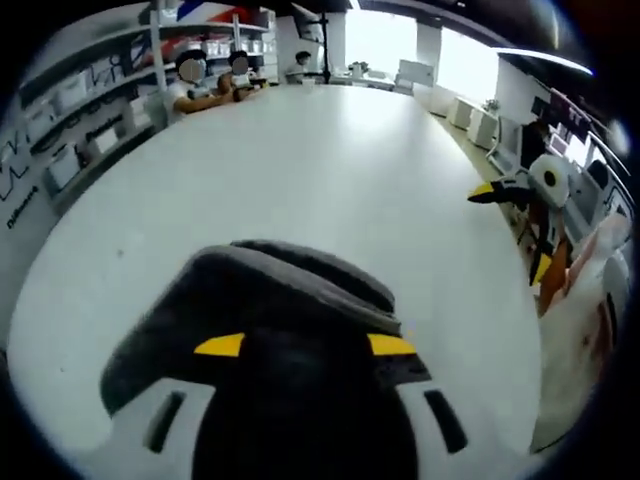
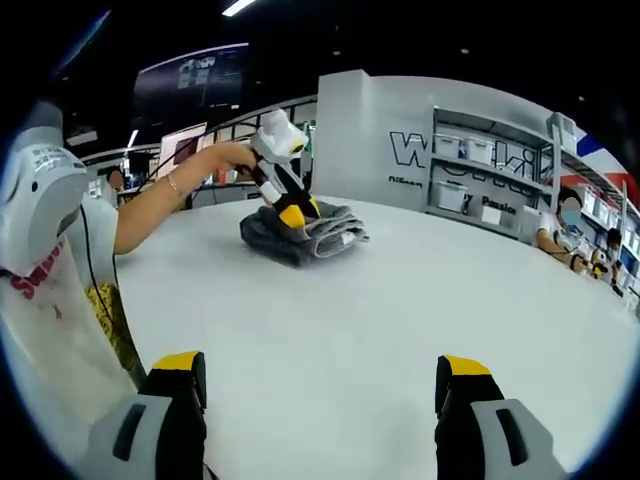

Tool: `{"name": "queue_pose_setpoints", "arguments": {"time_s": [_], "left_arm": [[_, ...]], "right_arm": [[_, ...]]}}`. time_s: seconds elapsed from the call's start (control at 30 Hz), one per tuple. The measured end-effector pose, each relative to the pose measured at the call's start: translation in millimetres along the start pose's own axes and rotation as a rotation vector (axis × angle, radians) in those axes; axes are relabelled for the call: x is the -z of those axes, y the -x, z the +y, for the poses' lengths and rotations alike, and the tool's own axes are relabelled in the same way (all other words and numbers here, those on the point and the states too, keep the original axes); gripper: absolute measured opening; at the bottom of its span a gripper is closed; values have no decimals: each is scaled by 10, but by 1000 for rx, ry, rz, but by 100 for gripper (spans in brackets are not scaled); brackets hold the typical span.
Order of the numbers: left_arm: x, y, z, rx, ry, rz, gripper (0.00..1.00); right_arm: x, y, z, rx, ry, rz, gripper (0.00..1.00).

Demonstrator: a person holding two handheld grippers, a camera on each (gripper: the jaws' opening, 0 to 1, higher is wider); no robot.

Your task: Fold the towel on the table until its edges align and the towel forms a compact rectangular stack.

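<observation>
Here, in the left gripper view, the left gripper [image 1: 305,346] is clenched on the folded dark grey towel [image 1: 270,300] lying on the white desk [image 1: 330,170]. In the right gripper view, the right gripper [image 2: 320,385] hangs released over bare desk, the towel well apart beyond it.

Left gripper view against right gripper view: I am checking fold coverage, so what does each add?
Left gripper view: the left tool close over the dark grey towel, its jaws pressed into the cloth; the right tool at the table edge.

Right gripper view: the towel as a folded stack with layered edges, and the right tool open and away from it.

Both: the white table.
</observation>
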State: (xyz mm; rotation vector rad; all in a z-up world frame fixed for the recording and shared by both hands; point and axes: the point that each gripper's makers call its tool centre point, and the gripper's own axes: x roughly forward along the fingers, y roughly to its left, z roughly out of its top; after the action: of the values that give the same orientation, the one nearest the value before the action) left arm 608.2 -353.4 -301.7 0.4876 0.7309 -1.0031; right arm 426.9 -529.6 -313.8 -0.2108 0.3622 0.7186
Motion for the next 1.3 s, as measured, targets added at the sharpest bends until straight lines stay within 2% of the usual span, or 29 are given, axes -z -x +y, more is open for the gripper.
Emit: {"name": "queue_pose_setpoints", "arguments": {"time_s": [0.2, 0.4, 0.6, 0.7, 0.83, 1.1, 1.2, 1.3], "left_arm": [[16, 50, -10, -2, 16, -42, 48], [-63, 182, 40, 21, 36, -144, 48], [-86, 451, -13, 49, 54, -232, 54], [-120, 617, 19, 30, 55, -280, 62], [-141, 855, 112, -33, 59, -322, 82], [46, 1317, 93, -111, 57, -353, 90], [155, 1493, 102, -166, 69, -348, 99], [254, 1667, 80, -199, 68, -353, 99]], "right_arm": [[-16, -44, 36, -12, 6, 4, 99], [-74, -63, 63, -22, 19, 9, 99], [-172, -96, 94, -30, 46, 9, 99], [-226, -139, 132, -42, 57, 3, 99], [-253, -205, 195, -66, 74, 11, 99], [-342, -311, 294, -107, 102, 8, 99], [-370, -358, 352, -129, 115, 4, 99], [-377, -400, 389, -149, 119, 3, 99]]}}
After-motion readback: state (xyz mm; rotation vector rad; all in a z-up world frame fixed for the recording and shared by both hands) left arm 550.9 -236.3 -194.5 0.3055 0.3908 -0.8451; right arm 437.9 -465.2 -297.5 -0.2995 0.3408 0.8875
